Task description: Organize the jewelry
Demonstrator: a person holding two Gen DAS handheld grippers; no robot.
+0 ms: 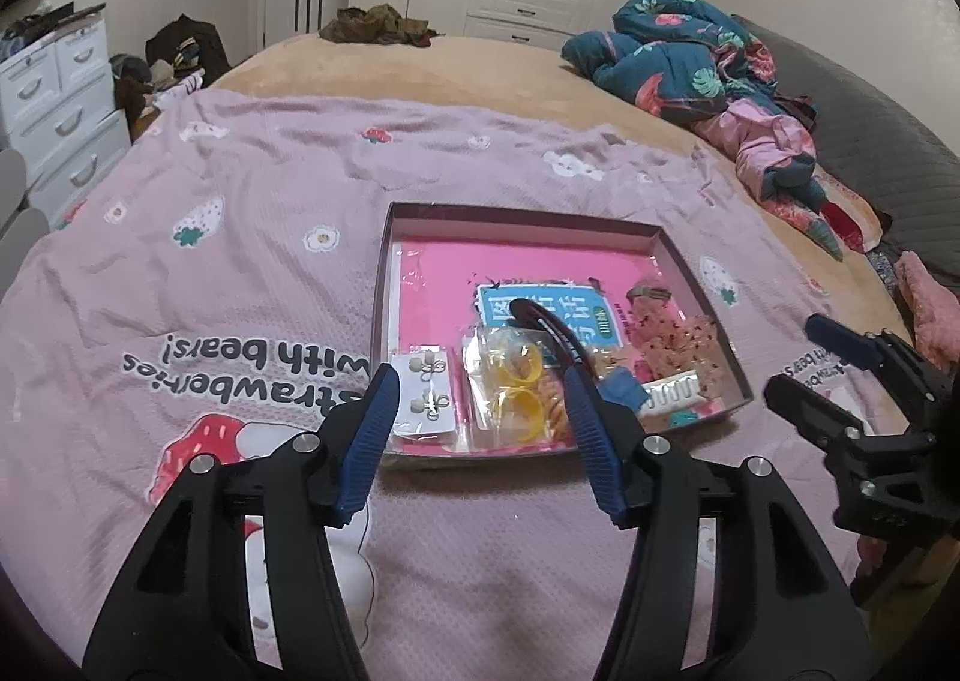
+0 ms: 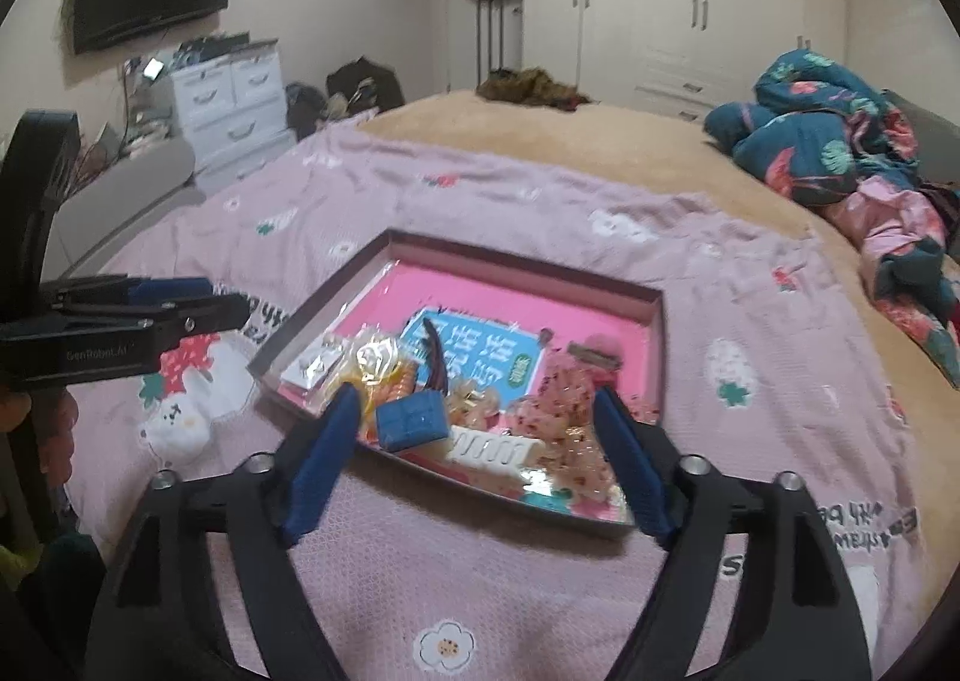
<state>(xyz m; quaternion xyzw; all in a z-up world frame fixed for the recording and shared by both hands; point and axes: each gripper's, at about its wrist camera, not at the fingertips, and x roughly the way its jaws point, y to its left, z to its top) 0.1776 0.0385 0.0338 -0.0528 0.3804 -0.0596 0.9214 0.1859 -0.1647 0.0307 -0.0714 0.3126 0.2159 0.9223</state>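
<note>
Setting: a bed (image 1: 540,69) covered with a pink strawberry-print sheet (image 1: 210,273); a shallow open box (image 1: 516,218) lies flat on the sheet in front of both grippers.
Box contents: a pink liner with a blue printed card (image 1: 543,306) in the middle; along the near edge, from left to right, a white card of earrings (image 1: 423,393), a clear bag of yellow rings (image 1: 513,393), a curved black headband (image 1: 555,330), a small blue box (image 2: 414,418), a white comb-like clip (image 2: 492,450) and a packet of pinkish speckled pieces (image 1: 675,348).
How the jewelry looks: small, light and mostly in slippery clear wrapping; the pieces overlap and crowd the near side, while the far half of the box is nearly bare.
Left gripper (image 1: 480,429): fingers spread with nothing between them, hanging above the near edge of the box over the earring card and ring bag.
Right gripper (image 2: 474,462): fingers spread wide and empty, above the near right part of the box, over the blue box and white clip.
Step in hand: probably between placements, both grippers free over the box.
Next move: likely choosing one piece and descending on it alone; the crowding calls for a narrow, careful pinch so neighbouring packets are not dragged along.
</note>
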